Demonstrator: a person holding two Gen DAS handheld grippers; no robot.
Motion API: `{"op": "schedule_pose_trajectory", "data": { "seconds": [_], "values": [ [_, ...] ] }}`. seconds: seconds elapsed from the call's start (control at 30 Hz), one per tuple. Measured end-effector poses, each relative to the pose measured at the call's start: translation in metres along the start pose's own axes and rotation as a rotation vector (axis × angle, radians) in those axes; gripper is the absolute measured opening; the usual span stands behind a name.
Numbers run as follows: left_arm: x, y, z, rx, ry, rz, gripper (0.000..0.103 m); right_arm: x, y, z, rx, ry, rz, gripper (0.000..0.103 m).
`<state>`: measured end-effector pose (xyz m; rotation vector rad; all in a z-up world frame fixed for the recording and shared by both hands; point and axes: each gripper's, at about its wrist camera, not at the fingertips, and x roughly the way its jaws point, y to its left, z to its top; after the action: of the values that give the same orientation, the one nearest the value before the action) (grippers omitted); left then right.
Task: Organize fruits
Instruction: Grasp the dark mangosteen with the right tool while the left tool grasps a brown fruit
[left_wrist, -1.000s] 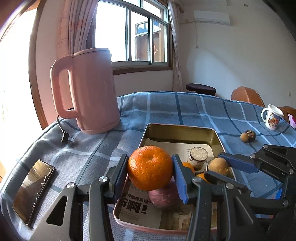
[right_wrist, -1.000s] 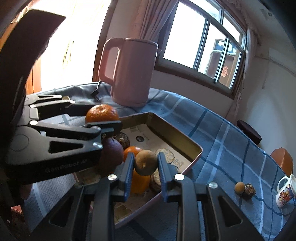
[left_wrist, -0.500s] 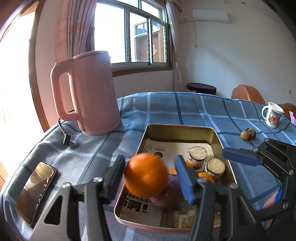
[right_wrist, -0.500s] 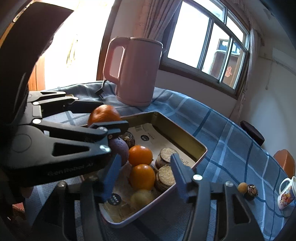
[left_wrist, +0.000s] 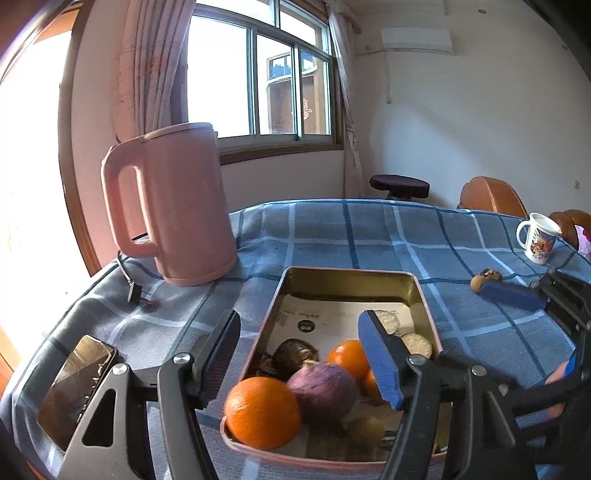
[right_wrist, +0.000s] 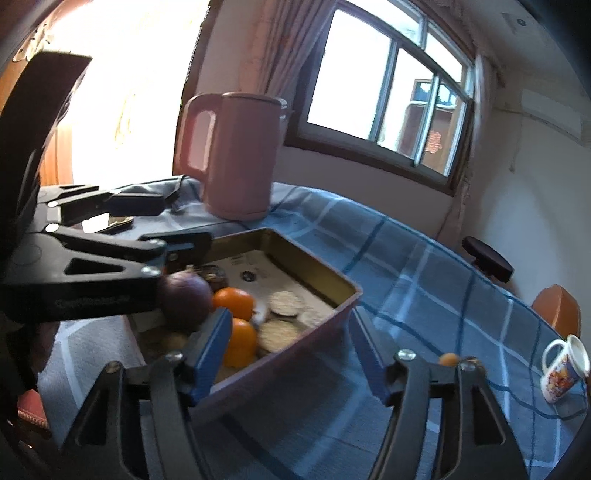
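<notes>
A gold metal tray (left_wrist: 347, 282) lined with newspaper sits on the blue checked tablecloth. In it lie a large orange (left_wrist: 262, 411) at the near left corner, a purple fruit (left_wrist: 323, 389), two smaller oranges (left_wrist: 347, 356), a dark fruit (left_wrist: 293, 356), a yellowish fruit (left_wrist: 365, 430) and round cakes (left_wrist: 415, 341). My left gripper (left_wrist: 299, 354) is open and empty above the tray's near end. My right gripper (right_wrist: 295, 350) is open and empty over the tray's right rim (right_wrist: 314, 332). Two small fruits (left_wrist: 485, 278) lie on the cloth to the right.
A pink kettle (left_wrist: 173, 206) stands at the back left with its cord and plug (left_wrist: 133, 293) on the cloth. A phone (left_wrist: 75, 389) lies at the near left. A printed mug (left_wrist: 537, 238) stands far right. Chairs stand beyond the table.
My left gripper opened and let the large orange drop into the tray's near corner. My right gripper opened, released the yellowish fruit into the tray and drew back to the right.
</notes>
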<state>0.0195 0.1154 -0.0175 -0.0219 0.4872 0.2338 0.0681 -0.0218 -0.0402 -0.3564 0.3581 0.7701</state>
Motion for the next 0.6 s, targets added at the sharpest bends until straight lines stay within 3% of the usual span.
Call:
{"op": "schedule_pose_trajectory", "data": {
  "seconds": [0.3, 0.37, 0.6],
  "values": [
    [-0.001, -0.051, 0.012, 0.07, -0.007, -0.085, 0.07, -0.021, -0.069, -0.014, 0.061, 0.015, -0.149, 0.073],
    [0.003, -0.068, 0.014, 0.09, -0.001, -0.111, 0.074, -0.025, -0.093, -0.02, 0.102, 0.026, -0.197, 0.073],
    [0.025, -0.132, 0.024, 0.186, 0.043, -0.181, 0.075, -0.021, -0.173, -0.039, 0.274, 0.105, -0.34, 0.073]
  ]
}}
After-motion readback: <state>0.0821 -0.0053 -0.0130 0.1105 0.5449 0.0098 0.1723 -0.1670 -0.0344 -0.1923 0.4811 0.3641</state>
